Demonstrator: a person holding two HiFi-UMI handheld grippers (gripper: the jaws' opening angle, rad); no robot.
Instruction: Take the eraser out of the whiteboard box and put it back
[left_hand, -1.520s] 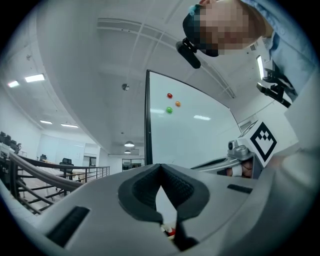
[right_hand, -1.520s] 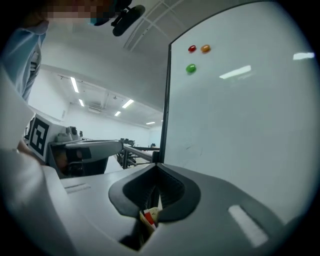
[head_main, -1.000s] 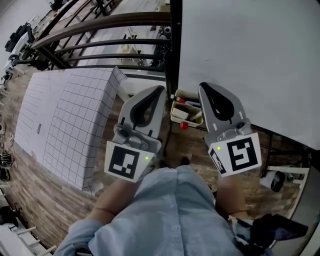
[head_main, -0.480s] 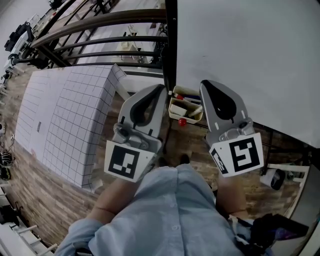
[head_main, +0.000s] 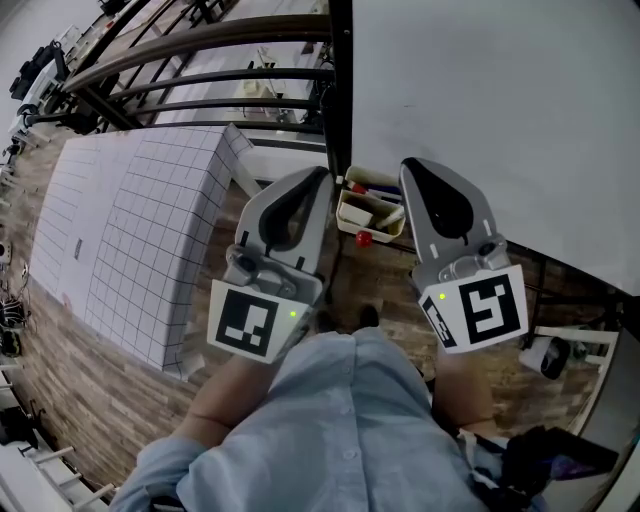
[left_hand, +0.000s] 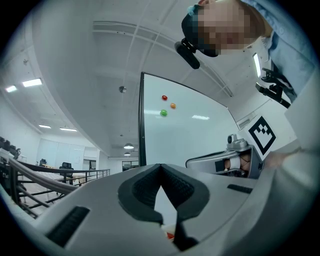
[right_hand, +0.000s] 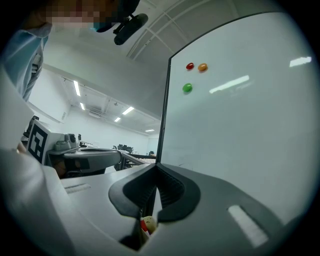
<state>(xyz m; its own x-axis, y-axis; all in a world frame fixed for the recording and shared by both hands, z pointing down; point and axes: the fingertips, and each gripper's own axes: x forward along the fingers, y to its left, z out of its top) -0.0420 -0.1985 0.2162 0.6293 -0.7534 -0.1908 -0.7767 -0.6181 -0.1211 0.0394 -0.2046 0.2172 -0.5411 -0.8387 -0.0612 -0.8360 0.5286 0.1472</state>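
- Left gripper (left_hand: 160, 166): the two dark pads meet at their tips. The jaws are closed, and the hollow behind the tips holds nothing.
- Right gripper (right_hand: 156, 166): its pads are likewise pressed together at the tips. The jaws are closed and grip nothing.
- Position of the grippers: in the head view they are held side by side, apart from each other. Both point toward the lower corner of the whiteboard (head_main: 500, 110), and neither touches it.
- Whiteboard box (head_main: 350, 222): a small cream tray at the board's lower left corner, just beside the dark frame post (head_main: 340, 100). In the head view it lies between the two gripper tips and beyond them, touched by neither.
- Eraser (head_main: 386, 216): probably the pale block lying inside the box, though the contents are too small to tell apart with confidence. Red-capped markers (head_main: 362, 191) lie along the far side of the box.
- Red knob (head_main: 364, 239): a small round item at the box's near lower edge.
- Magnets: one red (right_hand: 190, 66), one orange (right_hand: 202, 67) and one green (right_hand: 187, 88) sit high on the board face.
- Surroundings: a white gridded panel (head_main: 130, 240) stands to the left on the wood-plank floor (head_main: 60, 400). Dark railings (head_main: 200, 60) run beyond the panel.
- Operator: a light-blue shirt (head_main: 340, 420) fills the lower centre of the head view.
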